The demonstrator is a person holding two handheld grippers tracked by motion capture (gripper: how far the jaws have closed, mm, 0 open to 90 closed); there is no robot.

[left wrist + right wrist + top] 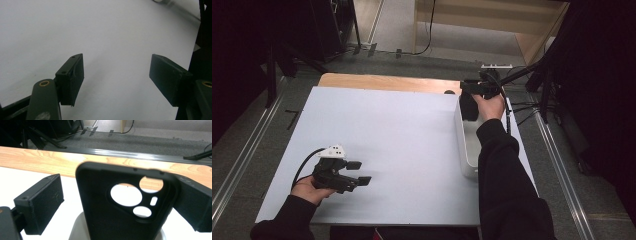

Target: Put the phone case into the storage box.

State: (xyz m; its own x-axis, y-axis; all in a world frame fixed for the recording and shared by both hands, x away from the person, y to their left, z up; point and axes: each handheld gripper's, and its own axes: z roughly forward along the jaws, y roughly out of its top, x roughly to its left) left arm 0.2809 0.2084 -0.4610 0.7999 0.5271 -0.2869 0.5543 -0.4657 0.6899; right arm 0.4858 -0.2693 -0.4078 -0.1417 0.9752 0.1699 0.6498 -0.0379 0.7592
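Right gripper point(117, 202) | we see its 2 jaws apart, black phone case point(125, 205) upright between them, left pad clear of it, right contact unclear | case above white bin point(465, 145), long axis vertical | left gripper point(359, 172) open, empty, well apart.

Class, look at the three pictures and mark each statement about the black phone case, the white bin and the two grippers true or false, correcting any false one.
1. The black phone case with round camera cut-outs stands between the right gripper fingers. True.
2. The left gripper holds a pen. False: its fingers are open, with nothing between them.
3. The white oblong plastic bin sits at the table's right side. True.
4. The white tabletop is covered with red cloth. False: it is plain white.
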